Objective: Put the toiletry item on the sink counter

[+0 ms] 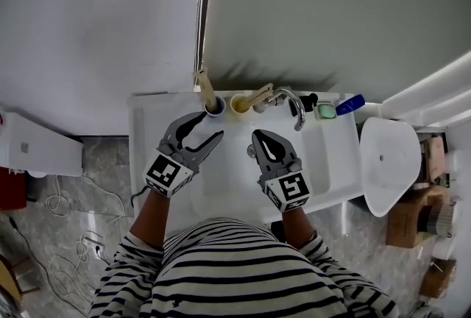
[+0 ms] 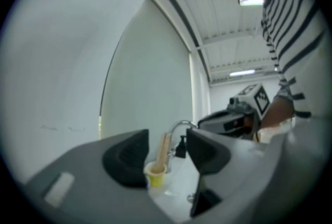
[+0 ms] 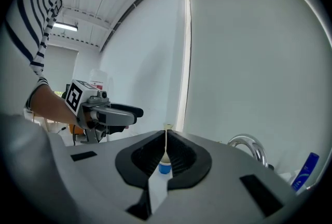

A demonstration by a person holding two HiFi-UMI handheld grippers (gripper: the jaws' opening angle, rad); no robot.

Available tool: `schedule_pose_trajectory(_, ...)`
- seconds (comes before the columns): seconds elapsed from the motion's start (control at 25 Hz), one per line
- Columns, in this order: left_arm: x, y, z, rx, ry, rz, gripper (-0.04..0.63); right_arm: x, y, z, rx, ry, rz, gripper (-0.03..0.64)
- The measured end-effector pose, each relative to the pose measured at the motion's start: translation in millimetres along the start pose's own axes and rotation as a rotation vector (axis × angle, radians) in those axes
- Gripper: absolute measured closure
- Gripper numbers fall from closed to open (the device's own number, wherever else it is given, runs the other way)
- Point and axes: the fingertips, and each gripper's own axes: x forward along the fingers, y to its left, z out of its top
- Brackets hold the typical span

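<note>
white, glossy sink counter (image 1: 147,134) with a curved chrome faucet (image 1: 296,106). slim wooden toothbrush (image 1: 207,86) stands tilted in a round blue cup (image 1: 215,107) at the counter's back edge, beside 1 yellow cup (image 1: 240,103). left gripper (image 1: 210,126) is near it, jaws apart and empty. right gripper (image 1: 259,138) has its jaws closed on nothing.

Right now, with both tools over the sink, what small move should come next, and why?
Probably draw the left tool back toward you: its jaws stand apart with nothing between them, and the blue cup already stands upright on the counter.
</note>
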Motion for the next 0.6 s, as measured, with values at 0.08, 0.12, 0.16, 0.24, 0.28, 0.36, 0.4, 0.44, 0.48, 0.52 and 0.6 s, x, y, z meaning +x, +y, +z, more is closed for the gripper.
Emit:
schedule_pose_trajectory(0.08,-4,-9,9,0.017,-0.017,-0.003,0.398,-7,4,4,-0.003,-0.013,0.005,0.603)
schedule_pose_trajectory(0.12,-6,-13,15,0.025,-0.026,-0.004,0.418,-11,6,6,-0.004,-0.02,0.007,0.603)
schedule_pose_trajectory(0.16,-8,-18,21,0.033,-0.038,-0.004,0.442,-15,8,7,-0.005,-0.025,0.01,0.603)
schedule_pose_trajectory(0.24,-11,-27,32,0.047,-0.06,-0.003,0.5,-22,12,7,0.0,-0.015,0.019,0.603)
schedule_pose_trajectory(0.28,-12,-31,35,0.052,-0.064,-0.003,0.525,-25,13,6,0.003,-0.009,0.023,0.603)
schedule_pose_trajectory(0.36,-14,-38,40,0.059,-0.065,-0.009,0.563,-30,16,10,0.003,-0.022,0.028,0.603)
schedule_pose_trajectory(0.4,-15,-42,42,0.062,-0.066,-0.013,0.576,-33,17,14,0.003,-0.037,0.031,0.603)
schedule_pose_trajectory(0.44,-16,-46,44,0.062,-0.066,-0.017,0.585,-35,18,17,0.002,-0.053,0.033,0.603)
schedule_pose_trajectory(0.48,-16,-50,45,0.061,-0.066,-0.022,0.589,-38,19,20,0.001,-0.066,0.034,0.603)
schedule_pose_trajectory(0.52,-17,-54,47,0.06,-0.067,-0.028,0.589,-41,21,23,0.0,-0.077,0.036,0.603)
schedule_pose_trajectory(0.6,-17,-62,49,0.055,-0.069,-0.038,0.589,-47,23,26,-0.004,-0.093,0.043,0.603)
